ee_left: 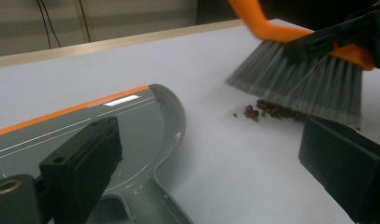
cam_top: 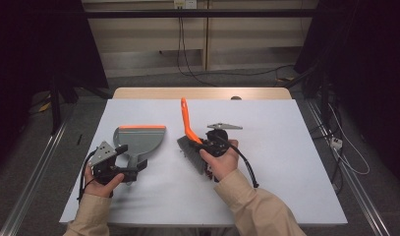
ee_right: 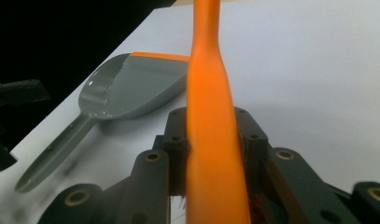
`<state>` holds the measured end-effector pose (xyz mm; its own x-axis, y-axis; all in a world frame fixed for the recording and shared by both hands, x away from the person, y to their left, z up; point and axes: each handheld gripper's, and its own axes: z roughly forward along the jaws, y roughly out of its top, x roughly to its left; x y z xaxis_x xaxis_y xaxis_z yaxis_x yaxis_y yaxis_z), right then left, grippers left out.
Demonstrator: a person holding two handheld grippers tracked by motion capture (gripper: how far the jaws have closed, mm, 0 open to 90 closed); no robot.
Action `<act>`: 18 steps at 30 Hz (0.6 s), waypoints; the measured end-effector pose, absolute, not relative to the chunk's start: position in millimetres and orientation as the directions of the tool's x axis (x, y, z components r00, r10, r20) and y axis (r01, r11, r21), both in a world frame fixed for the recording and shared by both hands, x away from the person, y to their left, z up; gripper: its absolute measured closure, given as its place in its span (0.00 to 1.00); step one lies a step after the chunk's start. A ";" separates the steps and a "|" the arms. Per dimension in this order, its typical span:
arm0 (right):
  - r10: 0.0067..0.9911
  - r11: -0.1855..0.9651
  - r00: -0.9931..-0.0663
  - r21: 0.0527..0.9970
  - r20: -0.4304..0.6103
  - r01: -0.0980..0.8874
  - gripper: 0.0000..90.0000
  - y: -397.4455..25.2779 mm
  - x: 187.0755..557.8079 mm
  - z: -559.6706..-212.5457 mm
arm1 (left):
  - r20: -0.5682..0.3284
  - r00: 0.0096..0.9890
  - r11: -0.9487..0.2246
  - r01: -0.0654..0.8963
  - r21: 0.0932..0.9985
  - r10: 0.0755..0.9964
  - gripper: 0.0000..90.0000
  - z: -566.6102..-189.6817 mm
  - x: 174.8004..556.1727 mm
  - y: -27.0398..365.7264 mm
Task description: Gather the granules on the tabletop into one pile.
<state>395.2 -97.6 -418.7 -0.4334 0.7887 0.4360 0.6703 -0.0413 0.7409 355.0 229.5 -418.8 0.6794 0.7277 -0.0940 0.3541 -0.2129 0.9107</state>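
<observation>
Small pile of dark red beans (ee_left: 271, 111) lies on the white table (cam_top: 286, 162), just under the grey bristles of the brush (cam_top: 191, 147), between brush and dustpan (cam_top: 138, 139). Brush: orange handle (ee_right: 211, 121) clamped between the jaws of the right gripper (cam_top: 213, 142), closed on it; bristles touch or nearly touch the table. Dustpan: grey, orange strip along its lip, lying flat, mouth facing away from the person rather than toward the beans. Left gripper (cam_top: 120, 167) sits at the dustpan's handle (ee_right: 52, 149); in the left gripper view its jaws stand wide apart, open, one over the pan, not yet gripping. Judgement: to sweep well, first close the left gripper on the pan handle, turn the lip toward the beans and press it flat to the table; then draw the brush in short low strokes so beans do not scatter or roll under the lip. Count: one brush, one dustpan, two grippers, one bean pile; individual beans too small to count.
</observation>
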 end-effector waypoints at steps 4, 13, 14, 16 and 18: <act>0.781 -0.045 -0.420 0.712 0.462 0.701 0.79 -78.9 405.2 -431.3 | -0.094 0.678 -0.213 0.356 0.910 0.729 0.06 -419.2 356.1 230.8; 0.830 -0.022 -0.362 0.674 0.424 0.739 0.78 -83.7 407.7 -441.7 | -0.096 0.674 -0.209 0.357 0.910 0.733 0.07 -419.1 355.4 231.3; 0.834 -0.024 -0.355 0.670 0.423 0.742 0.78 -87.7 406.1 -441.4 | -0.093 0.675 -0.212 0.356 0.910 0.732 0.07 -419.0 355.4 231.3; 0.841 -0.032 -0.340 0.667 0.420 0.744 0.78 -95.9 402.9 -441.2 | -0.091 0.675 -0.212 0.353 0.911 0.732 0.06 -418.6 355.0 230.9; 0.846 -0.042 -0.328 0.665 0.421 0.746 0.78 -103.4 398.5 -441.1 | -0.088 0.676 -0.215 0.352 0.911 0.732 0.07 -418.2 354.5 229.9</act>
